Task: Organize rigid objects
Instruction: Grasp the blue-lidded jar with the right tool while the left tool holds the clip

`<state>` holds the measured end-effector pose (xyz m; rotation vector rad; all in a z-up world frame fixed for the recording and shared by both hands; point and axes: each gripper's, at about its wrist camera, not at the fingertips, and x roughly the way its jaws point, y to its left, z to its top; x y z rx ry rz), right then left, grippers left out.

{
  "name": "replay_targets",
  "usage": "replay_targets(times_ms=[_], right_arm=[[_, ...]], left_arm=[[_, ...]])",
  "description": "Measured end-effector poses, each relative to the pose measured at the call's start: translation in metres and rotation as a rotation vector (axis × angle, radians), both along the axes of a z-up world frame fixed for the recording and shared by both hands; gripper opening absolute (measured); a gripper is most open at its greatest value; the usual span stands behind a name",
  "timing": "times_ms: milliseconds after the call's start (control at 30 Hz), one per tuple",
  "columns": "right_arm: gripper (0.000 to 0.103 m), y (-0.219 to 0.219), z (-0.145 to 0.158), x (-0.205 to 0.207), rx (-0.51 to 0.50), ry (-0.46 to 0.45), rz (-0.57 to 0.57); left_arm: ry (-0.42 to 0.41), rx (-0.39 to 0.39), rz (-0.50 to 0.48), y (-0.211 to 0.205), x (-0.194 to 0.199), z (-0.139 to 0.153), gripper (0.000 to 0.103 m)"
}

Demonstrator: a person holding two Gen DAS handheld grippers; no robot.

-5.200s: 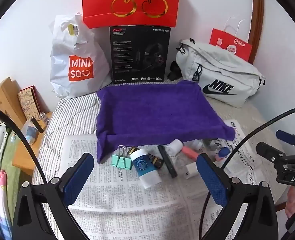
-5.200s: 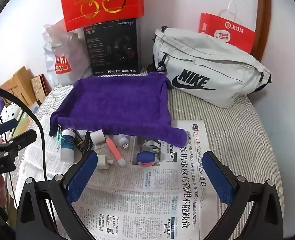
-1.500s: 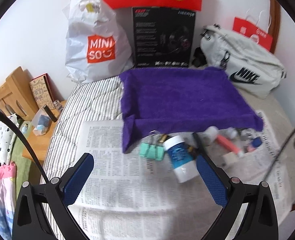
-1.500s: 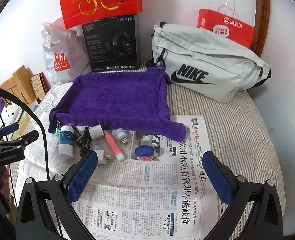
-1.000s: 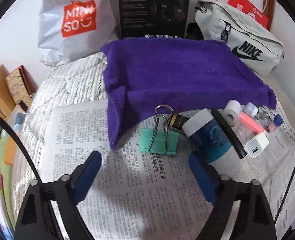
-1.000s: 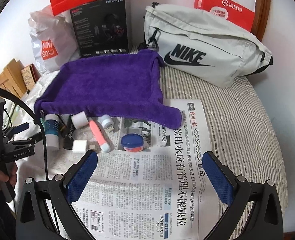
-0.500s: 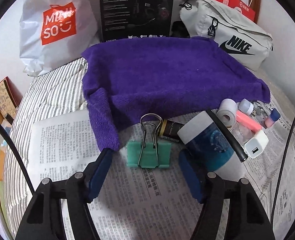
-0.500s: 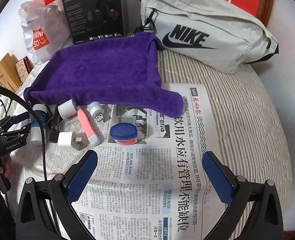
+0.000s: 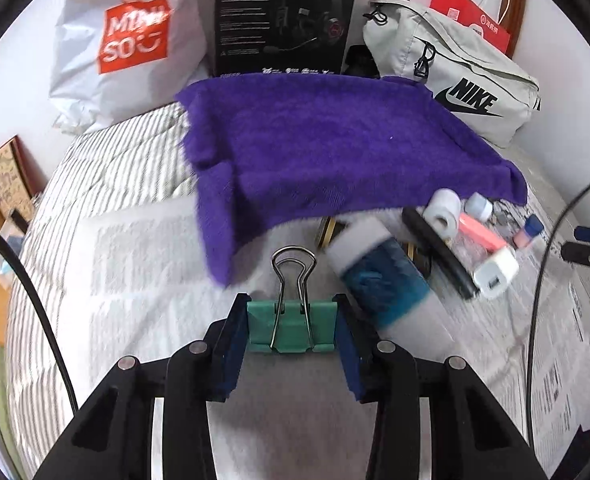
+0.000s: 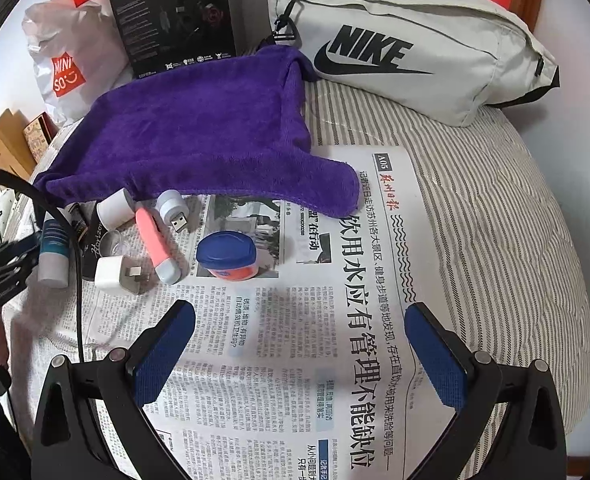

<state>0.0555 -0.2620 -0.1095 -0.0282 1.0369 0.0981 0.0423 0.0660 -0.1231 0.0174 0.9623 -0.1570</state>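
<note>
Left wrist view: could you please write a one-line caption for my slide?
Left hand-held gripper closing on a green binder clip lying on newspaper, before a purple towel.

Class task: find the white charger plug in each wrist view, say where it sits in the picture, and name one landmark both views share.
Left wrist: charger plug at right of centre, just past the pink tube's near end.
Right wrist: charger plug at left of centre, left of the pink tube.
Shared landmark: the purple towel, behind the small items in both.
</note>
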Motion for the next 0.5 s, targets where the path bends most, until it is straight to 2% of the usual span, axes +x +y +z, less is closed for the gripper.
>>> replay_targets(times_ms=[167,333,500], right_arm=[[0.103,0.003,-0.003,0.001,0.0,0.005,0.011],[0.103,0.001,-0.004,0.001,-0.006,-0.005,0.016],[0.103,-0.004,-0.003,0.001,0.005,-0.027,0.033]], left_arm=[[0.003,0.025,0.03,0.004,-0.021,-0.002,0.039],[-0.002,0.086,0.074,-0.005,-0.02,-0.004,0.042],[-0.005,0.061,0.146,-0.003,-0.018,-0.004,0.041]])
